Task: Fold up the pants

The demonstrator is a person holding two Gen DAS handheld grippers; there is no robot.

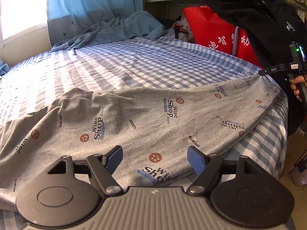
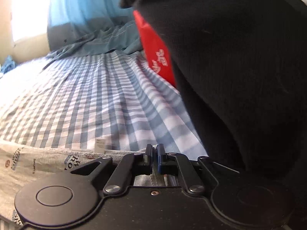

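Grey pants (image 1: pixel 153 118) printed with "Wine Shop" and "Sports" lie spread across the bed, folded lengthwise. My left gripper (image 1: pixel 155 158) hovers open just over their near edge, blue pads wide apart, nothing between them. At the far right corner of the pants, my right gripper (image 1: pixel 262 72) meets the cloth, and a hand (image 1: pixel 296 88) holds its handle. In the right wrist view the right gripper (image 2: pixel 154 153) is shut, pads together at the stitched hem of the pants (image 2: pixel 38 164), pinching that edge. A white label (image 2: pixel 99 145) sticks up from the hem.
The blue-and-white checked sheet (image 1: pixel 134 63) covers the bed. A crumpled blue garment (image 1: pixel 124 26) lies at the far end under a blue curtain (image 1: pixel 86 3). A red bag (image 1: pixel 211 30) and hanging black clothing (image 1: pixel 259 19) crowd the right side. The bed edge drops off right.
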